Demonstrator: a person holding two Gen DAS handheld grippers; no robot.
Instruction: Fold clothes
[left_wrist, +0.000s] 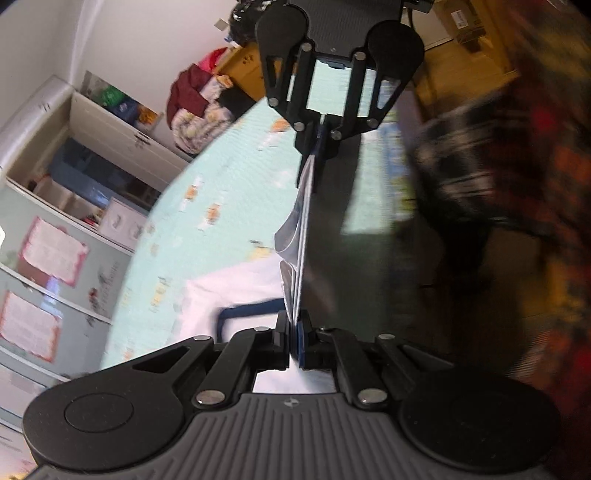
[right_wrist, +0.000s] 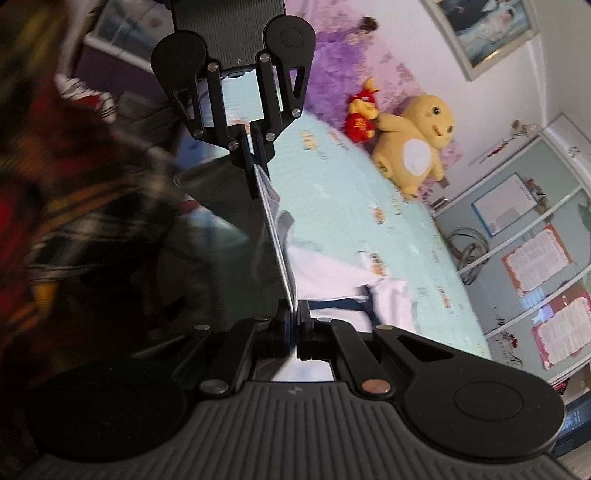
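A white garment (left_wrist: 236, 288) with a navy trim (left_wrist: 251, 310) lies partly on the pale teal bed sheet (left_wrist: 207, 192). One edge of it (left_wrist: 301, 240) is lifted and stretched taut between the two grippers. My left gripper (left_wrist: 293, 343) is shut on one end of that edge. At the top of the left wrist view, my right gripper (left_wrist: 317, 144) pinches the other end. In the right wrist view my right gripper (right_wrist: 295, 332) is shut on the white garment (right_wrist: 325, 273), and the left gripper (right_wrist: 255, 155) holds the far end. The navy trim (right_wrist: 343, 304) trails on the sheet.
A yellow plush toy (right_wrist: 413, 147) and a small red one (right_wrist: 362, 118) sit at the bed's far side. A pile of clothes (left_wrist: 199, 107) lies at the other end. An open cupboard (left_wrist: 92, 155) and wardrobe doors (right_wrist: 535, 258) line the walls. A person's plaid clothing (left_wrist: 517, 184) is close, blurred.
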